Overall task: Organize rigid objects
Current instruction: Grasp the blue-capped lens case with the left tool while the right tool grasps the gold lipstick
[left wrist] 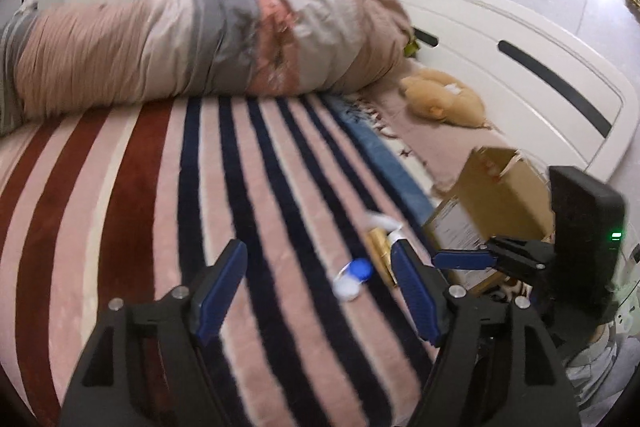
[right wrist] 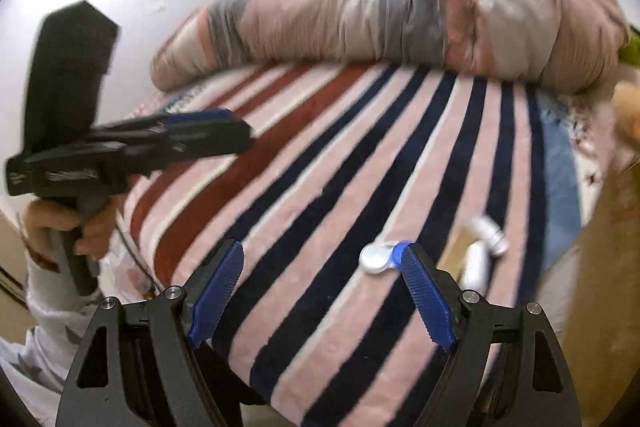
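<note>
A white and blue lens case (left wrist: 352, 279) (right wrist: 380, 257) lies on the striped blanket (left wrist: 160, 207) (right wrist: 360, 147). Beside it lie a gold box (left wrist: 380, 247) (right wrist: 456, 251) and small white bottles (left wrist: 386, 223) (right wrist: 486, 229). My left gripper (left wrist: 320, 259) is open and empty, above the blanket just left of the case; it also shows at the left of the right wrist view (right wrist: 200, 131). My right gripper (right wrist: 322, 267) is open and empty, its right finger next to the case; it shows at the right of the left wrist view (left wrist: 464, 259).
An open cardboard box (left wrist: 492, 195) stands on the bed right of the items, its brown wall at the right edge (right wrist: 608, 247) in the right wrist view. A rolled duvet (left wrist: 180, 47) lies across the far side. A plush toy (left wrist: 444, 103) lies by the white headboard (left wrist: 520, 47).
</note>
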Motion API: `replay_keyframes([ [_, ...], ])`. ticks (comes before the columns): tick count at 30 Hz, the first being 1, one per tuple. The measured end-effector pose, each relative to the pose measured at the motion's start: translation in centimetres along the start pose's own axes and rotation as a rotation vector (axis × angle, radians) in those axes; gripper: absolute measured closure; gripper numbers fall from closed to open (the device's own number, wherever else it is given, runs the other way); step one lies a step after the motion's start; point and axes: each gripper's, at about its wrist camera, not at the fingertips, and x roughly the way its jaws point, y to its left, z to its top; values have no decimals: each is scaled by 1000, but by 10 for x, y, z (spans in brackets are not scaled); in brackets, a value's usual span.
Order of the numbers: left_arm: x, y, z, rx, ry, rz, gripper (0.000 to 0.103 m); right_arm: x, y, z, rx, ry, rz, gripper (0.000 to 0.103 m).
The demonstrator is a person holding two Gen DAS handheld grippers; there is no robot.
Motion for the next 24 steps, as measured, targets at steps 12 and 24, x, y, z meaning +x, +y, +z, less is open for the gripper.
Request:
replay_keyframes([
  [12, 52, 33, -29, -42, 106, -40, 31, 99, -42, -22, 111, 86, -102, 24],
  [24, 87, 14, -34, -23, 177, -95, 31, 66, -39, -37, 86, 39, -198, 57],
])
